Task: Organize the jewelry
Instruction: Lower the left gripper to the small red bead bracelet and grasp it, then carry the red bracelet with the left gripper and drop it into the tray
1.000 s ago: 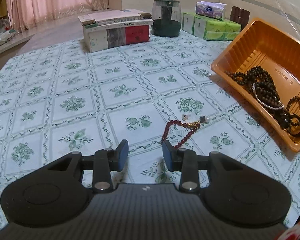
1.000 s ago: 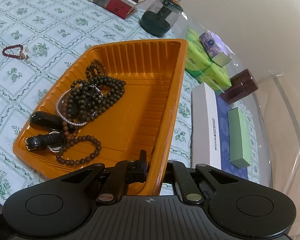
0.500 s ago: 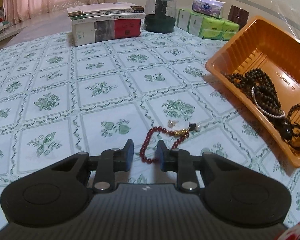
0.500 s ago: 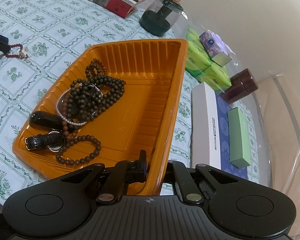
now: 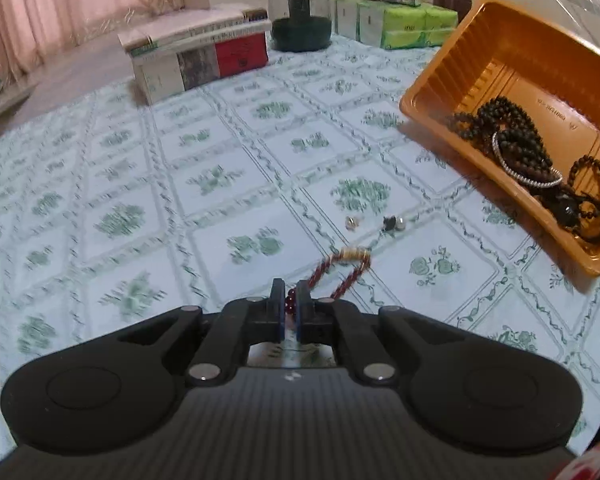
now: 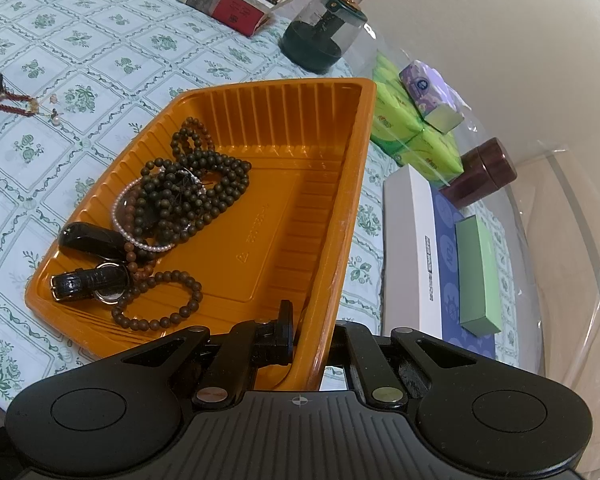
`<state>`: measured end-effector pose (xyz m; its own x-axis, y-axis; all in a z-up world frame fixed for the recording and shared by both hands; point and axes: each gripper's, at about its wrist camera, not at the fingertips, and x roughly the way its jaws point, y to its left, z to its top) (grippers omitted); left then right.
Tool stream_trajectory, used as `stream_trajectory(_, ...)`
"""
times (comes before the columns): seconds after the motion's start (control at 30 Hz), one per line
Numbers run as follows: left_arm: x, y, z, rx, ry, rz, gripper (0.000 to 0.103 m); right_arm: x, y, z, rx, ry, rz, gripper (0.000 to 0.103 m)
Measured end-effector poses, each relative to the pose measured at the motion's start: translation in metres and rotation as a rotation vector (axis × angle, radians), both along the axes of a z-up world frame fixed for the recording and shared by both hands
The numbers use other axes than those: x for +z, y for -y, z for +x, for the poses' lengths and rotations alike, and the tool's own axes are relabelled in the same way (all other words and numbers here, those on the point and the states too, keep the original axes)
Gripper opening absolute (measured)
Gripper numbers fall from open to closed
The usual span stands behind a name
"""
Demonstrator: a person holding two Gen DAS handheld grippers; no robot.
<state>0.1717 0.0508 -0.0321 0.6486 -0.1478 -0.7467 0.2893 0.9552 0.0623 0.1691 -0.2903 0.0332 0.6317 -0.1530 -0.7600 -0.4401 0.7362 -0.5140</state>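
Jewelry fills the lower end of the orange plastic tray (image 6: 328,184): a heap of dark green-brown bead strands (image 6: 192,192), a thin pearl bracelet (image 6: 140,240) looped under them, a brown wooden bead bracelet (image 6: 156,300) and a black-strapped wristwatch (image 6: 88,284) with a second dark strap piece just above it. The tray is tilted, its right rim lifted, and the right gripper (image 6: 308,344) pinches that rim, one finger inside the wall and the other outside. Out on the green-patterned tablecloth (image 5: 220,184), well apart from the tray, lies the red bead bracelet (image 5: 340,276). The left gripper (image 5: 291,304) has its fingers pressed together on the near end of this bracelet, red beads showing between the pads. From the pinch the loop is drawn out long and narrow, running up and to the right in the left wrist view, its far end with the gold beads pointing toward the tray. Two small loose pieces (image 5: 374,223) lie on the cloth just beyond that end. Behind stand stacked books (image 5: 200,56), a dark glass jar (image 5: 300,20) and green tissue packs (image 5: 396,24).
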Motion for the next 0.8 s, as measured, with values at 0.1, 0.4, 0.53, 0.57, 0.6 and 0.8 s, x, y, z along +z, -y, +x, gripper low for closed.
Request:
stream_trajectory(0.1,0.022,-0.003,-0.001,-0.021,0.03,0.014,0.004,0.0,-0.001,0.001,0.001,0.0,-0.001,0.005)
stream_trajectory(0.4,0.078,-0.008,0.012,-0.084,0.073,-0.03,0.004,0.001,-0.003,0.001,0.004,0.001,-0.004,0.005)
stream_trajectory(0.53,0.093,-0.005,0.016,-0.11,0.088,-0.047,0.004,0.001,-0.003,0.001,0.004,0.001,-0.005,0.005)
stream_trajectory(0.57,0.096,-0.003,0.018,-0.118,0.093,-0.046,0.004,0.001,-0.003,0.001,0.004,0.001,-0.005,0.005)
stream_trajectory(0.6,0.099,0.0,0.018,-0.125,0.097,-0.045,0.004,0.001,-0.002,0.001,0.005,0.001,-0.004,0.005)
stream_trajectory(0.8,0.113,0.018,0.023,-0.183,0.111,-0.036,0.004,0.001,-0.003,0.001,0.005,0.002,-0.005,0.005)
